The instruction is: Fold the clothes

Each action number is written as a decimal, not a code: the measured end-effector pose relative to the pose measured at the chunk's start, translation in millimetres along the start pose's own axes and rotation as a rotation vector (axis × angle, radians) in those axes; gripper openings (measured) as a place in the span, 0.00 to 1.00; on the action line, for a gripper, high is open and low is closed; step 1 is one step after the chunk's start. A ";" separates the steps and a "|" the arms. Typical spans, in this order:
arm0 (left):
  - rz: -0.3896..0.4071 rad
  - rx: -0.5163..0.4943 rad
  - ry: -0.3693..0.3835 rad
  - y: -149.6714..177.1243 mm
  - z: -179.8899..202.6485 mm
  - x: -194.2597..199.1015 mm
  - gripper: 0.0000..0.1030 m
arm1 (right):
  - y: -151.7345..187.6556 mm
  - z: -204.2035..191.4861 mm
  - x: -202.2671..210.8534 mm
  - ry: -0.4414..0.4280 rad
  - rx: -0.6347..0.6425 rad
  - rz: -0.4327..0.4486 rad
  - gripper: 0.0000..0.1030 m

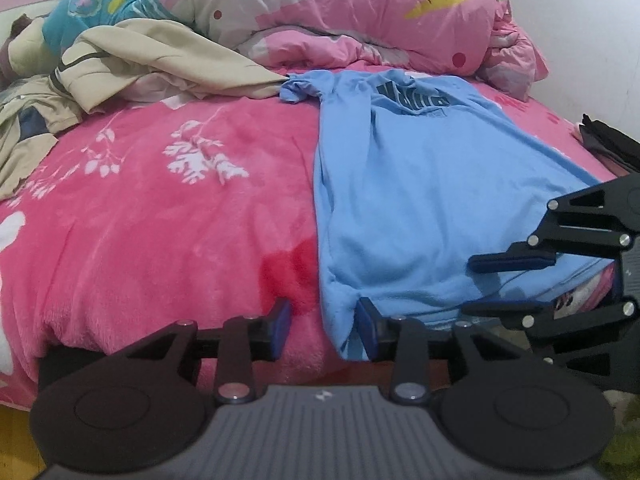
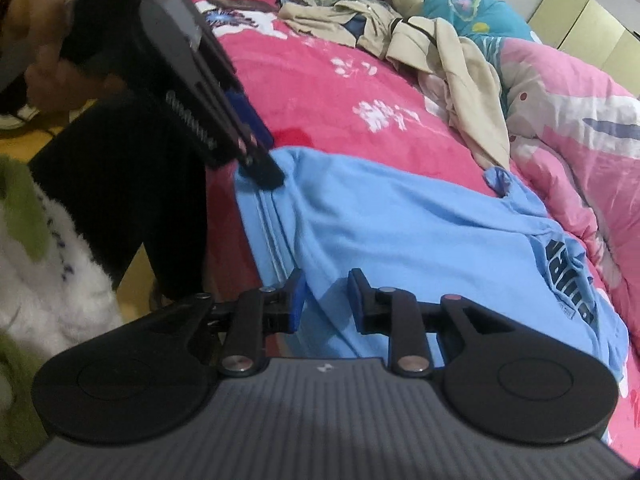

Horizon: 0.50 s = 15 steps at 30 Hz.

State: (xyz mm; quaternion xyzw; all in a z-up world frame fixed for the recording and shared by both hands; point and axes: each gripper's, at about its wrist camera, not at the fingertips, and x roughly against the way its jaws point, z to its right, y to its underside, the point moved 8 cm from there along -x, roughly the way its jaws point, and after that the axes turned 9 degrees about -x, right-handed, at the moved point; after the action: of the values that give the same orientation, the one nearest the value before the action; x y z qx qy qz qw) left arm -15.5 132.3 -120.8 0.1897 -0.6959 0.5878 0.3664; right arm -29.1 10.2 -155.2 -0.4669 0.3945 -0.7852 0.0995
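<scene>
A light blue T-shirt (image 1: 424,184) with a dark print lies flat on the pink blanket (image 1: 160,220), its hem toward me at the bed's front edge. My left gripper (image 1: 324,326) is open at the hem's left corner, and the cloth drapes against its right finger (image 1: 366,328). My right gripper (image 2: 326,300) is open too, with the hem's other end between its fingers. In the left wrist view the right gripper (image 1: 492,286) has one finger above the hem and one below. The left gripper (image 2: 262,152) touches the shirt (image 2: 420,232) corner in the right wrist view.
A heap of beige clothes (image 1: 152,60) lies at the back left of the bed. Behind the shirt is a bunched pink quilt (image 1: 360,8), with a teal pillow (image 1: 104,4) to its left. A dark folded item (image 1: 608,140) sits at the right edge. A person's dark trouser leg (image 2: 120,184) stands beside the bed.
</scene>
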 end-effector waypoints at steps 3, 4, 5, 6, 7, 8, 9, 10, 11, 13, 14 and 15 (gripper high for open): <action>0.006 -0.015 -0.002 1.1 -1.5 4.0 0.37 | 4.8 2.1 -0.3 0.027 0.025 -0.010 0.20; 0.009 -0.023 -0.003 1.3 -1.6 5.2 0.37 | 6.3 2.8 -0.4 0.036 0.033 -0.013 0.19; 0.011 -0.032 -0.004 1.5 -0.8 6.0 0.37 | 3.8 6.1 1.2 0.041 0.015 0.000 0.18; 0.013 -0.040 -0.004 1.6 0.1 6.4 0.37 | 0.9 9.6 3.0 0.044 -0.007 0.014 0.16; 0.015 -0.049 -0.004 1.5 1.1 6.4 0.36 | -2.0 13.3 4.8 0.048 -0.028 0.028 0.11; 0.016 -0.058 -0.003 1.3 2.1 6.5 0.35 | -4.8 16.9 6.7 0.052 -0.049 0.043 0.09; 0.018 -0.067 -0.002 1.2 3.1 6.4 0.31 | -6.5 20.0 7.9 0.053 -0.067 0.051 0.08; 0.018 -0.075 0.000 1.1 4.0 5.8 0.28 | -6.3 22.0 8.2 0.053 -0.078 0.050 0.08; 0.016 -0.081 0.002 1.1 4.7 5.1 0.27 | -5.0 22.9 8.3 0.057 -0.078 0.050 0.07; 0.014 -0.084 0.001 1.3 4.6 3.9 0.26 | -2.0 22.4 8.0 0.054 -0.080 0.045 0.07; 0.013 -0.083 -0.001 1.4 4.1 3.3 0.25 | -1.0 20.6 7.9 0.045 -0.081 0.043 0.07; 0.012 -0.081 -0.002 1.5 3.6 2.7 0.25 | -0.1 18.6 7.8 0.034 -0.082 0.041 0.07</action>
State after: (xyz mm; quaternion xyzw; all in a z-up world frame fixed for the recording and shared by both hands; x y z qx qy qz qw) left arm -19.4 129.6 -120.0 0.1709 -0.7205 0.5613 0.3696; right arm -18.2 -3.6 -145.4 -0.4490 0.4375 -0.7739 0.0895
